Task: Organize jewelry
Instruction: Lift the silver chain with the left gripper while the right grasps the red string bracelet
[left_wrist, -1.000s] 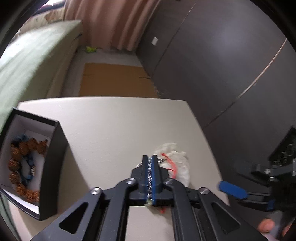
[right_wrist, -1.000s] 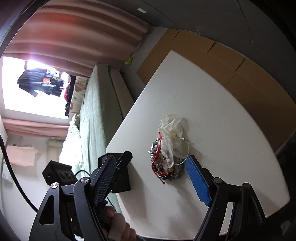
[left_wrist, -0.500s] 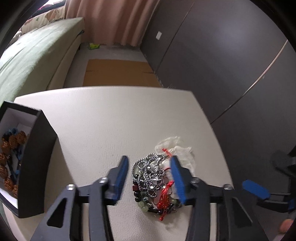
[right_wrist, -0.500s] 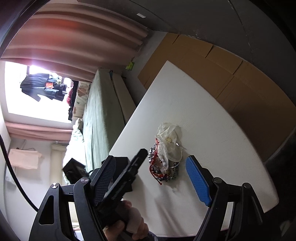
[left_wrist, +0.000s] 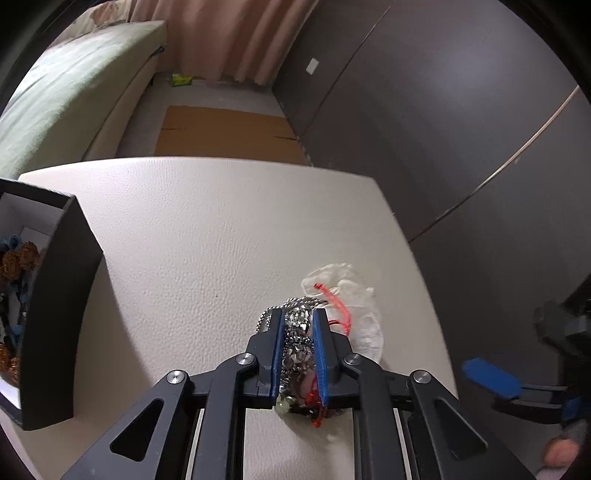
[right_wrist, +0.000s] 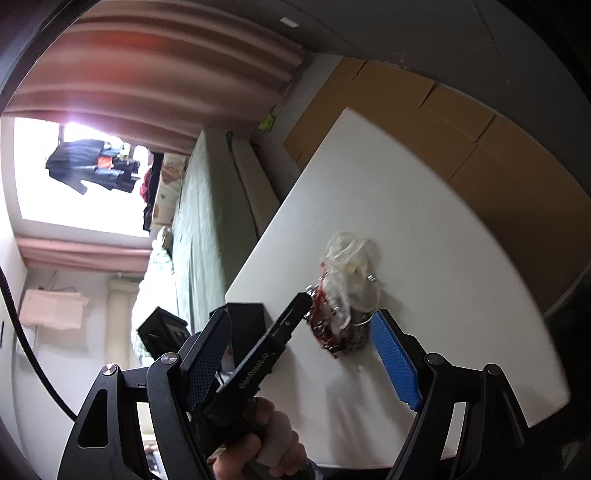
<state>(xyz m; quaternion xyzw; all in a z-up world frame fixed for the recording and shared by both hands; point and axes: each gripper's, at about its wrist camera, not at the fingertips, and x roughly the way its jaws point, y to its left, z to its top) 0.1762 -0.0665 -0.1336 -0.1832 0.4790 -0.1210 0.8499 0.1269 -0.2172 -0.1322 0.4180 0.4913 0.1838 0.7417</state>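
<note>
Now, left gripper (left_wrist: 298, 356): I see its jaws just closed, clenched on the jewelry pile (left_wrist: 301, 343).
Right gripper (right_wrist: 306, 354): released, wide.
Pile: on white table (left_wrist: 207, 229), beside crumpled plastic bag (left_wrist: 354, 295).
Black box (left_wrist: 55, 295): table's left, beads inside.

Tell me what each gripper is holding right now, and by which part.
The left gripper has just closed on the jewelry pile, pinching its silver-chain middle on the table. The right gripper is open, holding nothing.

Left gripper (left_wrist: 297, 332) just closed on jewelry tangle (left_wrist: 297, 343), seemingly gripped.
</note>
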